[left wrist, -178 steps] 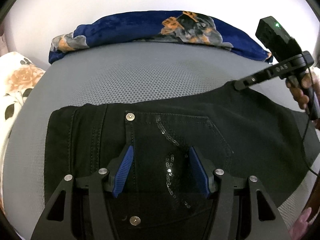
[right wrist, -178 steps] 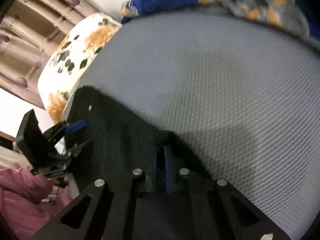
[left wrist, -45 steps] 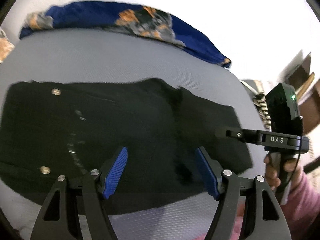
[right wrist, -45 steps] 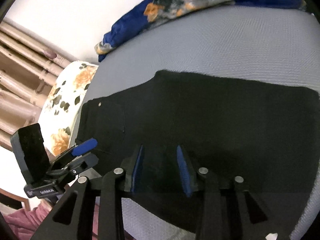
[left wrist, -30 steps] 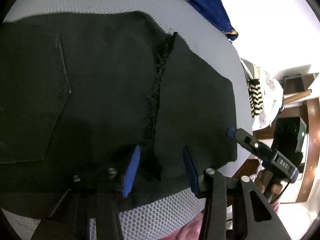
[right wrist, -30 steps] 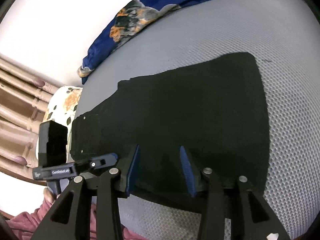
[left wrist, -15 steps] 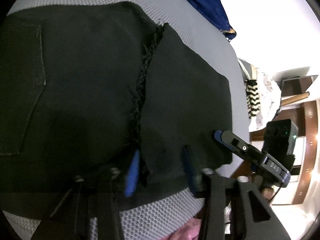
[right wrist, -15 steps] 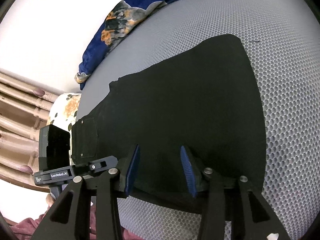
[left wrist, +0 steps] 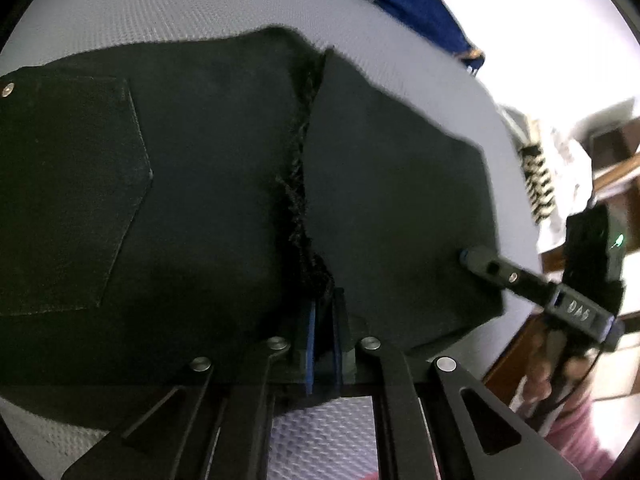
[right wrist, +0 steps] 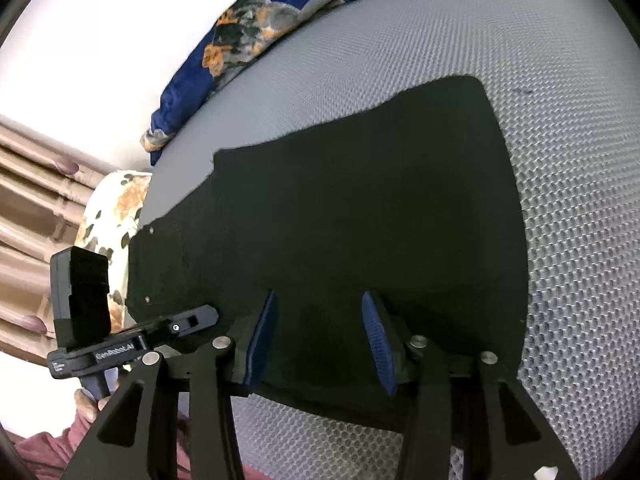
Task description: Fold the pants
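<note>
Black pants [left wrist: 200, 184] lie folded flat on a grey mesh surface [left wrist: 168, 12], with a back pocket at the left and a frayed hem edge [left wrist: 300, 184] running down the middle. My left gripper [left wrist: 323, 322] is shut on the near edge of the pants at the foot of that frayed hem. In the right wrist view the pants [right wrist: 352, 216] spread across the grey surface [right wrist: 520, 40]. My right gripper [right wrist: 322, 336] is open, its blue pads over the near edge of the pants. The right gripper [left wrist: 464, 257] also shows at the pants' right end in the left wrist view.
A blue patterned cloth [right wrist: 248, 44] lies along the far edge of the surface. A floral cushion [right wrist: 116, 208] sits at the left end. Striped fabric and wooden furniture [left wrist: 536, 184] lie beyond the right end. The person's pink sleeve [right wrist: 48, 452] is at the near edge.
My left gripper has closed on the pants' near edge by the frayed hem. My right gripper has stayed open over the near edge at the right end.
</note>
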Tool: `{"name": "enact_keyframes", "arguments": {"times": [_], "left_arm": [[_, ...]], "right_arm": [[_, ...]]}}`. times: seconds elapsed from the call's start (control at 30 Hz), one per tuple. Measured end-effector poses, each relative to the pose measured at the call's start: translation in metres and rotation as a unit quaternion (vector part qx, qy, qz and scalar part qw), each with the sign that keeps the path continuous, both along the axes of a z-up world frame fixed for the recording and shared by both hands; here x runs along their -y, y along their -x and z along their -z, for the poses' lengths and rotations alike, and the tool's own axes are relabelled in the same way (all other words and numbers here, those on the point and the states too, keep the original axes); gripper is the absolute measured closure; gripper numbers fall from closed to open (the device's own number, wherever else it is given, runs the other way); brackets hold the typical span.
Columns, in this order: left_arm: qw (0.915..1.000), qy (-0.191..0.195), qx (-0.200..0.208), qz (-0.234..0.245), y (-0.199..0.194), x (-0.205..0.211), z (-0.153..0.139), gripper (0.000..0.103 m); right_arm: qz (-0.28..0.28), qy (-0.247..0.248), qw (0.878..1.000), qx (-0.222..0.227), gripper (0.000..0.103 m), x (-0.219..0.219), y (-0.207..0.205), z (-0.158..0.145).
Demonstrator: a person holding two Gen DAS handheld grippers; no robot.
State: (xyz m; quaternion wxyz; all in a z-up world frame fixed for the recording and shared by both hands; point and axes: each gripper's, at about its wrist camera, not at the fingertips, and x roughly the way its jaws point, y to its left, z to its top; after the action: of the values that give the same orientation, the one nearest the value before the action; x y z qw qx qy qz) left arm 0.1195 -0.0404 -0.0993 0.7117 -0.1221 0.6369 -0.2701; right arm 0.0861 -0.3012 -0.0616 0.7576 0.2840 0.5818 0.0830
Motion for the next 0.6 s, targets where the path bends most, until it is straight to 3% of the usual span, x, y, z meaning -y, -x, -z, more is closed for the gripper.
{"name": "enact_keyframes", "arguments": {"times": [0.13,0.23,0.33,0.43,0.47,0.6], "left_arm": [[0.9976,-0.04,0.053,0.023,0.002,0.004,-0.014,0.087],[0.9939,-0.043,0.097,0.028,-0.001,0.0,-0.03,0.087],[0.9844,-0.074,0.158,0.018,-0.012,0.004,-0.045,0.085],[0.9743,-0.079,0.209,0.023,-0.024,0.019,-0.053,0.084],[0.972,-0.079,0.22,0.027,-0.027,0.026,-0.053,0.083],[0.9686,-0.082,0.23,0.048,-0.05,0.054,-0.044,0.082]], "right_arm": [[-0.01,0.018,1.0,-0.002,0.059,-0.005,-0.005,0.0],[-0.006,0.048,0.999,0.025,0.059,-0.003,-0.011,-0.015],[0.003,0.115,0.992,0.053,0.059,0.002,-0.023,-0.03],[0.002,0.192,0.979,0.066,0.059,0.005,-0.04,-0.035],[-0.002,0.22,0.973,0.066,0.059,0.005,-0.048,-0.033],[-0.002,0.238,0.97,0.045,0.059,0.013,-0.066,-0.023]]}}
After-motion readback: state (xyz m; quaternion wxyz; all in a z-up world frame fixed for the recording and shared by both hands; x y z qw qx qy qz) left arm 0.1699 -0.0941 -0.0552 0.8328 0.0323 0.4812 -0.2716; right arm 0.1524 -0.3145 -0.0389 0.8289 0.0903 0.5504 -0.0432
